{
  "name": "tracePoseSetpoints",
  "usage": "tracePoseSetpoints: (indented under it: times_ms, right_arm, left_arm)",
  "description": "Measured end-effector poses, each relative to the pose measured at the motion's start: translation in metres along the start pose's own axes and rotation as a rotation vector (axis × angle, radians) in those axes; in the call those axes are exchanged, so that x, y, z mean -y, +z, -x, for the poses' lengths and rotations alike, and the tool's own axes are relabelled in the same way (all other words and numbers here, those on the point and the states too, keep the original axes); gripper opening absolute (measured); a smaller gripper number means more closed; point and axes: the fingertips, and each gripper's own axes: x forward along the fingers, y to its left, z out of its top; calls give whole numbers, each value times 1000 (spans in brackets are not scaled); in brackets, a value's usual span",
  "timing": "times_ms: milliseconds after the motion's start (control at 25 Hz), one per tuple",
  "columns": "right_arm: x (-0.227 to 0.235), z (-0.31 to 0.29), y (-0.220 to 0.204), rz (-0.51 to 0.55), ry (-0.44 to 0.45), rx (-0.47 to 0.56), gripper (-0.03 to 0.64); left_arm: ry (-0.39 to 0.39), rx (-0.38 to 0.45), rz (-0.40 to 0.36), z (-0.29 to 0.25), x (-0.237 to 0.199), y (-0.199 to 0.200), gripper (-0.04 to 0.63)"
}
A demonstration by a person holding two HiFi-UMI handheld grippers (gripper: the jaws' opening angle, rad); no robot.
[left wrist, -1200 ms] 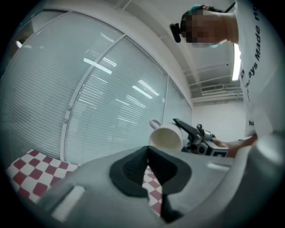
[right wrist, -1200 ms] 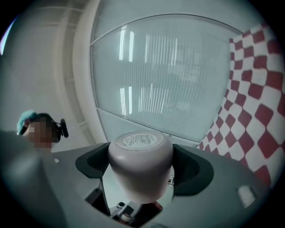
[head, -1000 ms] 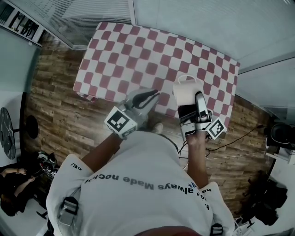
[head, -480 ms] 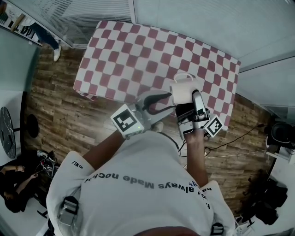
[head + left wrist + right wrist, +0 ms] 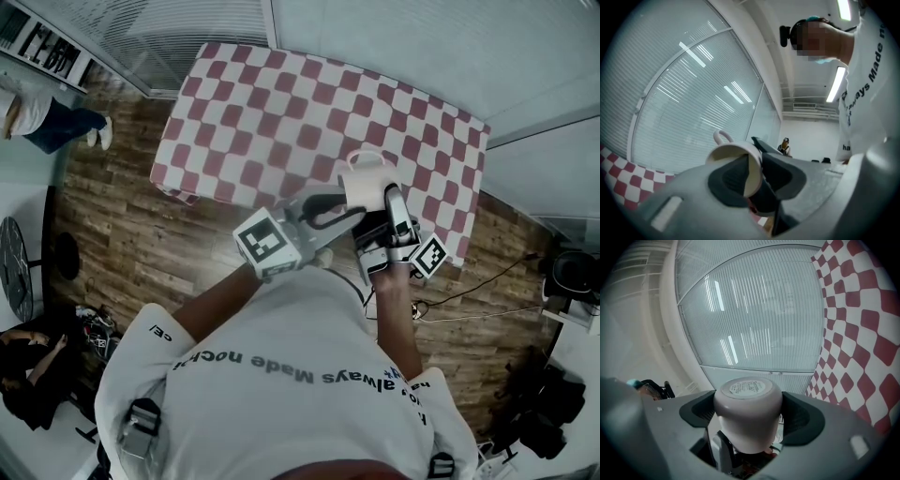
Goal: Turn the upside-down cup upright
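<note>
Right gripper (image 5: pixel 748 420) is clamped on the body of the white handled cup (image 5: pixel 367 187), which is held in the air over the near edge of the checkered table (image 5: pixel 272 103), base pointing away along the jaws. Left gripper (image 5: pixel 758 180) comes in level from the left. Its jaws have just been closing, and the cup's rim wall sits between its pads, seemingly pinched.
</note>
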Motion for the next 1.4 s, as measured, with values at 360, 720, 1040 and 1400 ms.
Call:
tracePoseSetpoints:
  times_ms: [360, 720, 1040, 1400]
  right_arm:
    - [-2, -1, 0, -21, 43, 10, 431]
    - [-12, -1, -6, 29, 77, -9, 435]
    - [-22, 0, -7, 305, 28, -149, 468]
    - [-26, 1, -16, 887, -126, -408, 468]
  left_arm:
    - [-88, 48, 189, -1, 2, 6, 26]
    - [-122, 57, 238, 4, 3, 10, 21]
    - [-117, 82, 264, 12, -4, 14, 21]
    - [-95, 77, 264, 16, -14, 11, 21]
